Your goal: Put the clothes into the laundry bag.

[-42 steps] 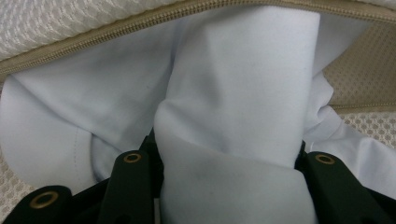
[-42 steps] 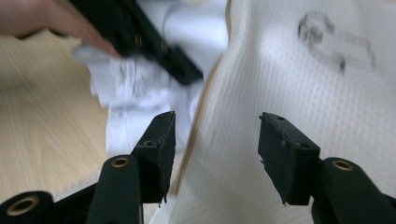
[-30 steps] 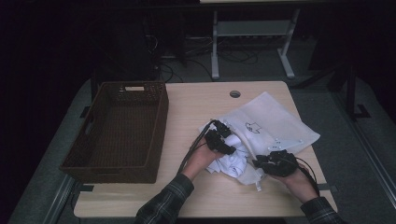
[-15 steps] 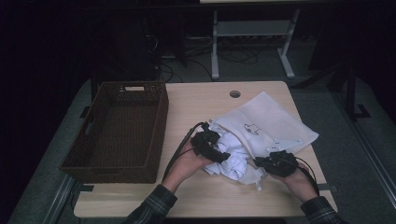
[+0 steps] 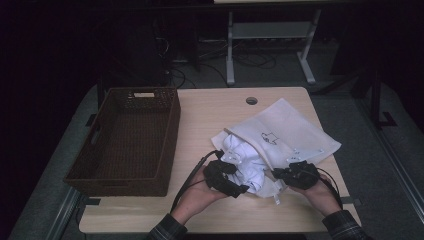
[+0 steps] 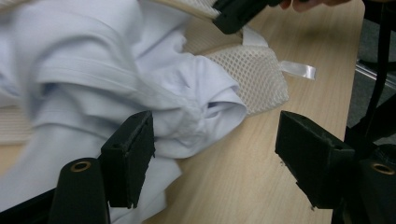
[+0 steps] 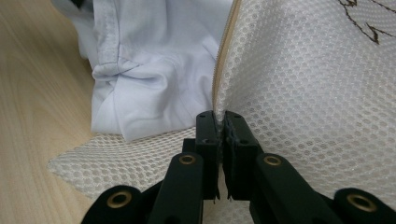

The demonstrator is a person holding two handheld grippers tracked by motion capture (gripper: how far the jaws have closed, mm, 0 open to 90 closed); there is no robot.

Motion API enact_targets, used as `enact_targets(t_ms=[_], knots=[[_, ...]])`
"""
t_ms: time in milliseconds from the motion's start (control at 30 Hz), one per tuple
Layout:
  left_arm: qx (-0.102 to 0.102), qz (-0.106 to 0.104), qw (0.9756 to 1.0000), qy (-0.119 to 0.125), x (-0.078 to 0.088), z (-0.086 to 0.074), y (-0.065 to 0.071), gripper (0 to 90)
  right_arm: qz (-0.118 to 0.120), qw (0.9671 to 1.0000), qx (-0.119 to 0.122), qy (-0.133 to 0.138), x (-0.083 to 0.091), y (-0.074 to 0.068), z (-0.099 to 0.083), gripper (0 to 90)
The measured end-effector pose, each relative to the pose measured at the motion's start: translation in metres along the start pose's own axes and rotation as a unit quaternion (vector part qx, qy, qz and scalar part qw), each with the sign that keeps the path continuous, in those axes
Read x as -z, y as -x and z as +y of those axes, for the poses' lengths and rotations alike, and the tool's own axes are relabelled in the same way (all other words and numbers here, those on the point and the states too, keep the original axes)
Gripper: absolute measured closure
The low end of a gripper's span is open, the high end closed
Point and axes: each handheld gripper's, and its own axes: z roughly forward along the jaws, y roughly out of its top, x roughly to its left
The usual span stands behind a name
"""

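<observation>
Pulled back off the shirt (image 5: 245,160) toward the table's (image 5: 210,120) near edge, my left gripper (image 6: 215,154) has just spread its jaws, holding nothing, while my right gripper (image 7: 222,128) pinches the mesh bag's (image 5: 290,135) rim, shirt half inside it.

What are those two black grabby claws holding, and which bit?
The right gripper pinches the white mesh bag by the zippered edge of its opening. The left gripper holds nothing; its jaws have just opened beside the white garment.
</observation>
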Motion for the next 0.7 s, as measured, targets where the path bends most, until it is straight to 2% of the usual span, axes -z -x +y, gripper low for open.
enact_targets(t_ms=[200, 333, 400, 500, 700], knots=[[-0.015, -0.003, 0.9998, -0.015, -0.025, 0.003, 0.005, 27.4, 0.001, 1.0, 0.002, -0.002, -0.001, 0.0, 0.0, 84.7], [-0.009, 0.007, 0.9996, -0.027, -0.042, 0.004, 0.0, 27.7, 0.002, 1.0, 0.003, -0.005, -0.001, 0.0, 0.0, 84.8], [-0.001, 0.006, 0.9996, -0.028, -0.047, 0.003, -0.003, 30.0, 0.003, 1.0, 0.005, -0.006, -0.001, 0.0, 0.0, 84.8], [-0.003, 0.012, 0.9996, -0.026, -0.049, 0.001, -0.005, 36.0, 0.004, 0.9999, 0.007, -0.008, -0.002, 0.0, 0.0, 84.8], [-0.02, 0.028, 0.9988, -0.035, -0.053, -0.003, -0.006, 47.9, 0.006, 0.9999, 0.01, -0.011, -0.003, 0.0, 0.0, 84.8]])
